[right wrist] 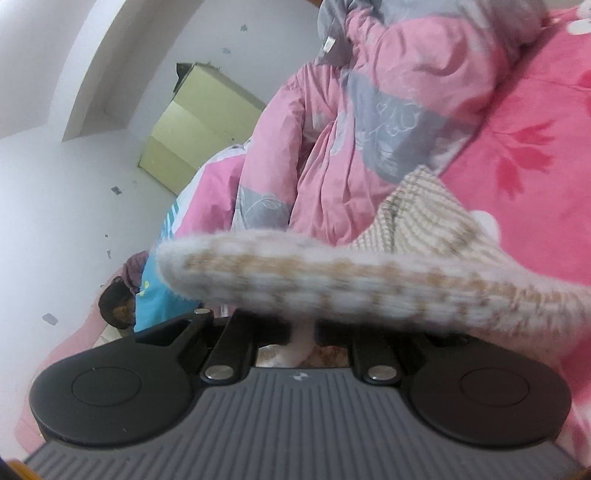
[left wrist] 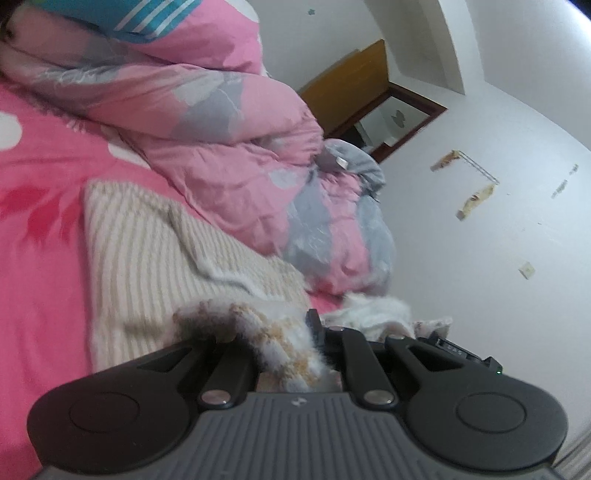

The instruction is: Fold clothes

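Observation:
A fuzzy cream-and-tan striped sweater lies on the pink bed sheet. My left gripper is shut on a fluffy edge of the sweater, which bunches between its fingers. My right gripper is shut on another fuzzy part of the sweater, which drapes across the view just above the fingers and hides the fingertips. The rest of the sweater trails back onto the sheet in the right wrist view.
A rumpled pink-and-grey quilt is heaped on the bed behind the sweater, also in the right wrist view. A blue striped pillow lies beyond it. White walls, a wooden door and a yellow-green cabinet surround the bed.

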Available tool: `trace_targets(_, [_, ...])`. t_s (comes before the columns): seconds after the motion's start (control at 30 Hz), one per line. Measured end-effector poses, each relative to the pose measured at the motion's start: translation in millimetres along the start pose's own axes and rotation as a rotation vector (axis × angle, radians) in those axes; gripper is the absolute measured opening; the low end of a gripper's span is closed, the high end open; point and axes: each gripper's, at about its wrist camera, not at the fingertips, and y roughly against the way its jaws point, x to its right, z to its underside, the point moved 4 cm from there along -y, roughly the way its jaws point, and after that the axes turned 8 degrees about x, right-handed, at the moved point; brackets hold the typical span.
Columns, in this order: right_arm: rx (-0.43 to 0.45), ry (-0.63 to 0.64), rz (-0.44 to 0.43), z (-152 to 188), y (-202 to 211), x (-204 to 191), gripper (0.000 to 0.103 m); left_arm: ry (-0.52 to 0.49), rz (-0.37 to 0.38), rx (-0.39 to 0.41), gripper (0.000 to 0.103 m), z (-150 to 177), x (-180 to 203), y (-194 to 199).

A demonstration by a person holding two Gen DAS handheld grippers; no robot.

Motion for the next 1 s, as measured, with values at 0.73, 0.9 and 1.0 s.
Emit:
trace_targets(0.73, [-0.121,-0.439,0.064,-40.8,-169.7,86.2,0.077,0.514,-0.06,0.107,0.067,-71.2,-134.0,-77.6])
trace_targets(0.9, [-0.08,-0.503,-0.059,-45.2,-112.4,64.2,0.081,0.404,-0.08,0.093,0.069,-66.4,-99.8,-40.1])
trace_targets(1.0, [-0.07,-0.514,-0.089,-35.1,-61.9,54.7,0.084,0.333,-0.027,0.015,0.074,-37.3,-61.9,-12.0])
